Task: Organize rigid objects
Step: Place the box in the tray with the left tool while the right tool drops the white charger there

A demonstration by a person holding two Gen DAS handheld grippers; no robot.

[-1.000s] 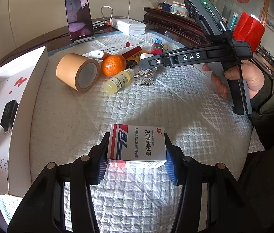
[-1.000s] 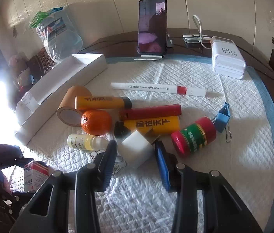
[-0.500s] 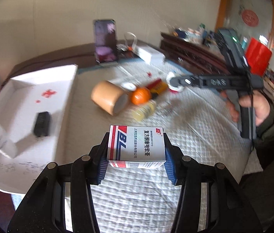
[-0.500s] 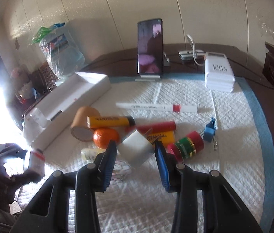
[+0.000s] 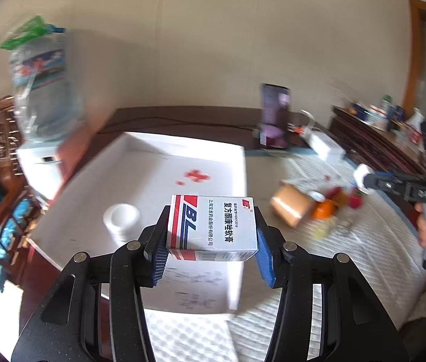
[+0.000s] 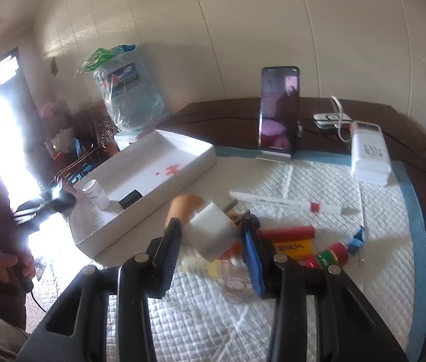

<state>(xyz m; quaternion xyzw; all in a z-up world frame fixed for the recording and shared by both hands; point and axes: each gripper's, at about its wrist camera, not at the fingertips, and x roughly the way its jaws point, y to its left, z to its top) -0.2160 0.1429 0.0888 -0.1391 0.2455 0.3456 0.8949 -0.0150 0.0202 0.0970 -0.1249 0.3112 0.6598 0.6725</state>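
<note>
Clamped between ribbed blue pads: glossy rectangular cardboard carton (image 5: 213, 226) in left hand-held gripper (image 5: 211, 252), smooth white plastic cube charger (image 6: 214, 230) in right hand-held gripper (image 6: 213, 252).

Glare washes out the left gripper (image 6: 59, 199) in the right wrist view. The held white plug (image 6: 213, 229) hides most of the tape roll (image 6: 184, 208); the orange (image 5: 323, 209) is a blur.

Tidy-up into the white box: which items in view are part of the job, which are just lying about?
In the job:
- white box
- medicine carton in left claw
- white charger plug in right claw
- marker, red tube, tape roll on the mat

Lying about:
- phone
- power bank
- water jug
</note>
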